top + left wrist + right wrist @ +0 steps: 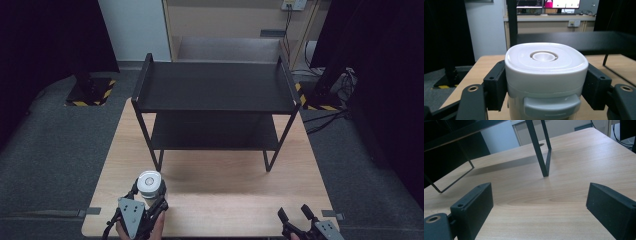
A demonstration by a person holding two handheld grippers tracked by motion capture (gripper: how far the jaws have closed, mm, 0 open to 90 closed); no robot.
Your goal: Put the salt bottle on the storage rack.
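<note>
The white container (149, 184) stands upright near the front-left corner of the wooden table (215, 185), at about 7 o'clock from the table's centre in the high view. Its lid is white, rounded-square, with a circular recess in the middle; a grey latch tab sits on the side wall below the lid, facing the left gripper view's camera (546, 72).

The left gripper (150, 197) is clenched on the container. In the left gripper view, the two black jaws press against opposite side walls, one at 9 o'clock and one at 3 o'clock of the body, just below the lid rim. In the high view, the gripper body with its grey three-cornered plate lies at 6 o'clock from the container, and a hand holds it at the table's front edge.

The black two-tier shelf rack (215, 92) stands at 12 to 1 o'clock from the container, well apart from it, on the far half of the table. Its thin legs rest on the wood.

The right gripper (296, 214) sits at the front-right corner, at 3 o'clock from the container and well apart. Its jaws are released and spread wide, with bare table between them (539, 202). One rack leg stands ahead of it at 12 o'clock in the right gripper view.
</note>
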